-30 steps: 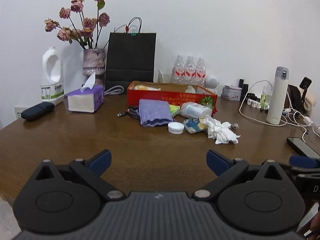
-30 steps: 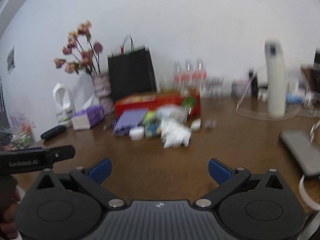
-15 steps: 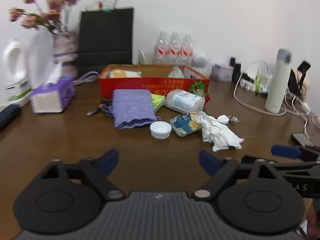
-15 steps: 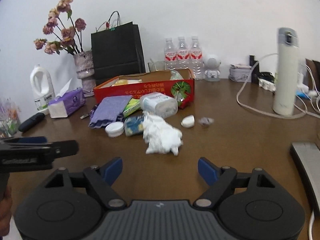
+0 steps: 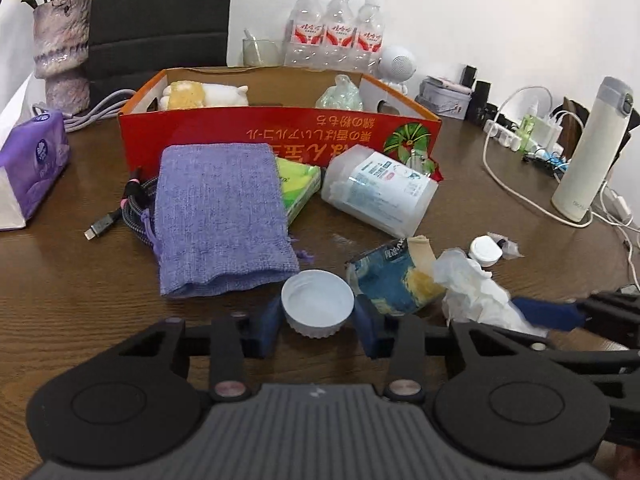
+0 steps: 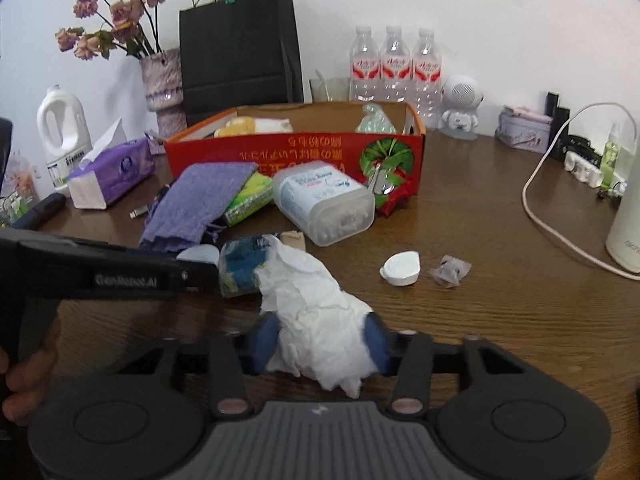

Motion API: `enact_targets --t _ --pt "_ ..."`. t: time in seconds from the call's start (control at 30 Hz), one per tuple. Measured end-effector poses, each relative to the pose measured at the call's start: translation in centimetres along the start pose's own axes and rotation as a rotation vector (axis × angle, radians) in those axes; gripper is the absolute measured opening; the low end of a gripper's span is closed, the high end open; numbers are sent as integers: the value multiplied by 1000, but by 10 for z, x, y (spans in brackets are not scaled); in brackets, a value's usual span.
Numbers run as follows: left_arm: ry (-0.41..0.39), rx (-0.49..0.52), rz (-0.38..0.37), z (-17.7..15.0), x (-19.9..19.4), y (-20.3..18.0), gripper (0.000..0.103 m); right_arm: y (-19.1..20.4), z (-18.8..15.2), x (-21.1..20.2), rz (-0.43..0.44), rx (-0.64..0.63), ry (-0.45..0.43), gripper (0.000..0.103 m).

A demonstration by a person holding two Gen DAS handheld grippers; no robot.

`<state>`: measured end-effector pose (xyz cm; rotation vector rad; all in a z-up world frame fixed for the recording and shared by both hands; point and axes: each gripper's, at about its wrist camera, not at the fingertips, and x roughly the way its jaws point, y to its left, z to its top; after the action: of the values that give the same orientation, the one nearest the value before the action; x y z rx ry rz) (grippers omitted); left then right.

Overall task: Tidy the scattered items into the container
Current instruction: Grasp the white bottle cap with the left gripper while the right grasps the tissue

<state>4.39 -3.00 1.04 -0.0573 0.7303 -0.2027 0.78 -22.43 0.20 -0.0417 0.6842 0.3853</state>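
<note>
The left claw (image 5: 318, 322) sits low on the tabletop (image 5: 80, 320) with its two blue fingers (image 5: 269, 322) part-way open, one on each side of a white cap (image 5: 318, 308) that lies mouth up. The fingers stand right against the cap's ribbed wall; whether they press it or only flank it cannot be told. The right claw (image 6: 322, 340) is likewise part-way open around a crumpled white tissue (image 6: 320, 320), whose folds fill the gap between the blue fingers (image 6: 376, 338) and touch both. Whether the tissue is squeezed or just enclosed cannot be told.

The red cardboard box (image 5: 280, 132) stands just behind the scattered things. A purple cloth pouch (image 5: 220, 220), a green packet (image 5: 298, 184) and a clear plastic tub (image 5: 376, 194) lying on its side are close against its front wall, and a braided cable (image 5: 132, 208) lies beside the pouch. A blue and yellow packet (image 5: 394, 280) lies between the cap and the tissue. A small white lid (image 6: 401, 269) and a scrap of clear wrapper (image 6: 450, 270) lie apart to the right.

The box front carries yellow characters printed upside down and a green wreath picture. The left claw's arm, seen from the right wrist, reads "GenRobot.AI". The tub's label has blue print too small to read. Three water bottles (image 6: 394, 68) by the wall wear red and white labels.
</note>
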Motion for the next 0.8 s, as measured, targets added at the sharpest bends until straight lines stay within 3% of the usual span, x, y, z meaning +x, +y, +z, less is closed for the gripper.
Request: enact_targets --t 0.07,0.13,0.37,0.43,0.47,0.5,0.53,0.6,0.7,0.73,0.77,0.8 --pt "-4 19 2 -2 -3 -3 40 -1 -1 0 4 7 -4 28" --pt "-8 31 7 -7 -12 -7 40 0 -2 -3 8 8 -12 25" --pt "-5 27 10 -57 -76 -10 41 28 -22 -40 86 -59 5 25" --pt "3 -6 29 -73 -91 -5 48 38 -31 -53 108 -81 8 33" --pt "0 -38 39 -79 -96 0 64 41 -35 -60 120 -87 -5 47" --pt "-4 -62 42 -82 -100 3 69 45 -37 -65 128 -99 -16 55" --pt "-10 -61 37 -83 -101 4 70 48 -37 -67 131 -115 -25 63" --pt "-15 -34 48 -80 -98 3 70 52 -35 -65 125 -131 -33 63" --pt "-9 -16 55 -77 -93 2 63 54 -29 -55 119 -137 -6 55" --pt "-8 -4 53 -77 -93 2 50 54 -28 -50 114 -131 10 42" --pt "-6 8 49 -77 -93 1 46 53 -29 -45 115 -127 26 33" --pt "-3 5 47 -77 -94 2 46 53 -30 -43 116 -127 31 33"
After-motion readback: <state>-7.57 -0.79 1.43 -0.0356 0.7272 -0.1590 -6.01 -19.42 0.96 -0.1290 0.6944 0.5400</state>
